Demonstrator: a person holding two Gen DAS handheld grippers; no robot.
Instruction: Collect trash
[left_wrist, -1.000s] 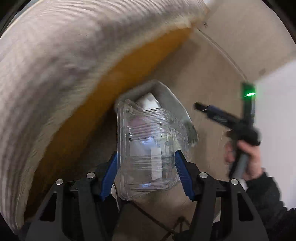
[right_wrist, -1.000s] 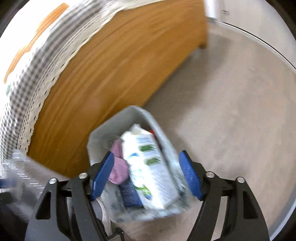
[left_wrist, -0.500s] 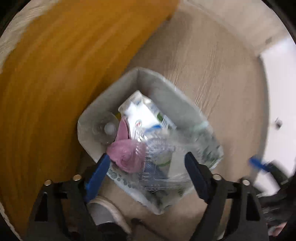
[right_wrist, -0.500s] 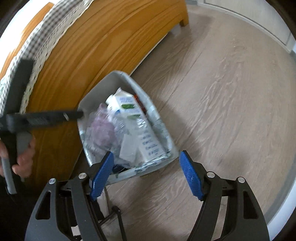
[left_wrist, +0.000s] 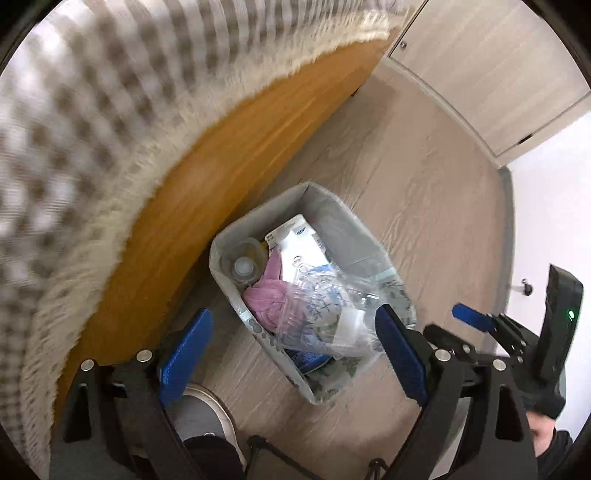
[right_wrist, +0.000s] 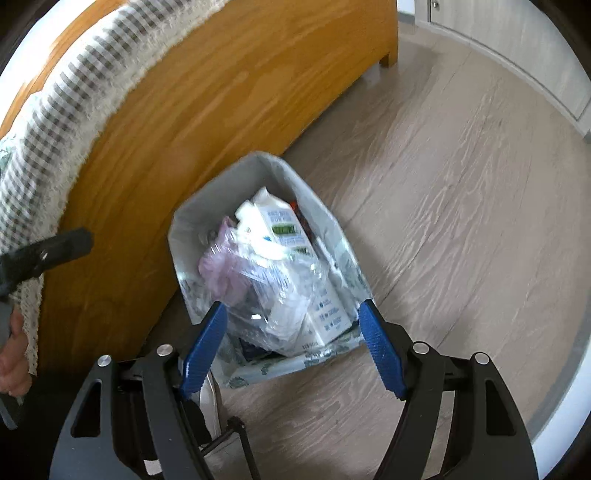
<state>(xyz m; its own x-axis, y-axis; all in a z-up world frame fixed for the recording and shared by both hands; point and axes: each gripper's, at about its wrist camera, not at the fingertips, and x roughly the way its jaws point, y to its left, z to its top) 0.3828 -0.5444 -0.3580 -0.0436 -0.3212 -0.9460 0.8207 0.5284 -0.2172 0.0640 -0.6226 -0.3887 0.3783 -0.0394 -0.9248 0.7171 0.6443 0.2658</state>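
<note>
Carton flat in bin | spout toward far corner | clamshell atop

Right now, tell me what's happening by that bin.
A person is collecting trash with two handheld grippers. The left gripper has just opened and is empty; the clear plastic container lies on top in the bin beside the bed, over a milk carton and pink cloth. The right gripper hangs open above the bin.

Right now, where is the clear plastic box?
In the left wrist view the clear plastic box lies in the gray bin on the floor beside the wooden bed frame, on top of the milk carton and the pink cloth.
</note>
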